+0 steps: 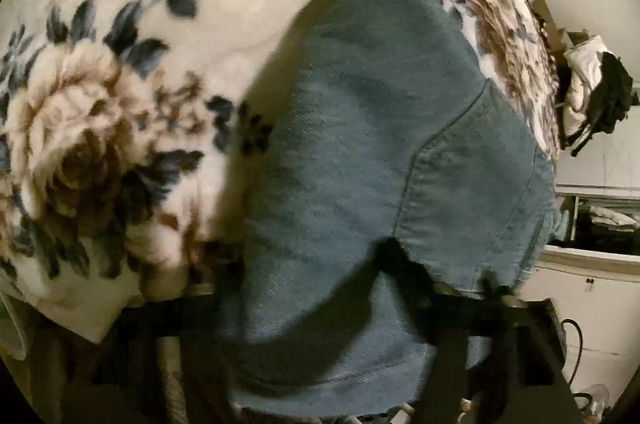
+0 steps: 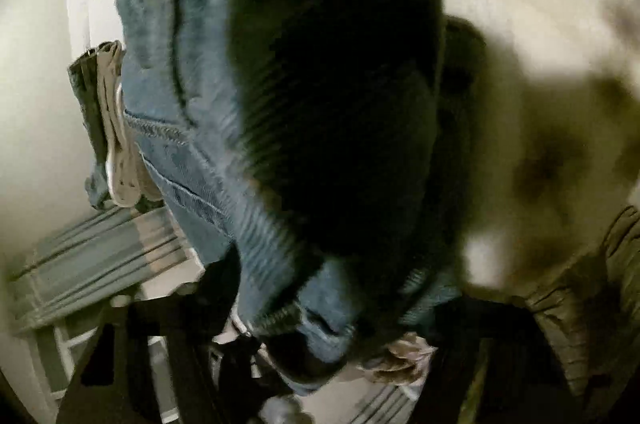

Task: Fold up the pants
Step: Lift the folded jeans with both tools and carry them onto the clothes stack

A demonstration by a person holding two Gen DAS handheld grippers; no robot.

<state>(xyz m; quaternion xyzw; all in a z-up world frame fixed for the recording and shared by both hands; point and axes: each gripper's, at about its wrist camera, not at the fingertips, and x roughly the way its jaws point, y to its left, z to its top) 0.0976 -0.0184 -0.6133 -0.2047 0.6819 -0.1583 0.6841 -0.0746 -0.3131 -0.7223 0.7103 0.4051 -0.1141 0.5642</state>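
Note:
The blue denim pants (image 1: 360, 127) hang from my left gripper (image 1: 328, 324) and drape over a floral blanket (image 1: 100, 103). The denim covers the gripper's fingers, which seem shut on the fabric. In the right wrist view the same pants (image 2: 192, 127) fill the middle, blurred, with a seam and a dark shadowed fold (image 2: 340, 103). My right gripper (image 2: 320, 336) is at the bottom, shut on a bunched edge of the denim.
The blanket covers a bed. A pile of clothes (image 1: 596, 95) lies at the right, by a white cabinet (image 1: 592, 296). The right wrist view shows a white wall (image 2: 36, 103) and a striped cloth (image 2: 100, 256) at lower left.

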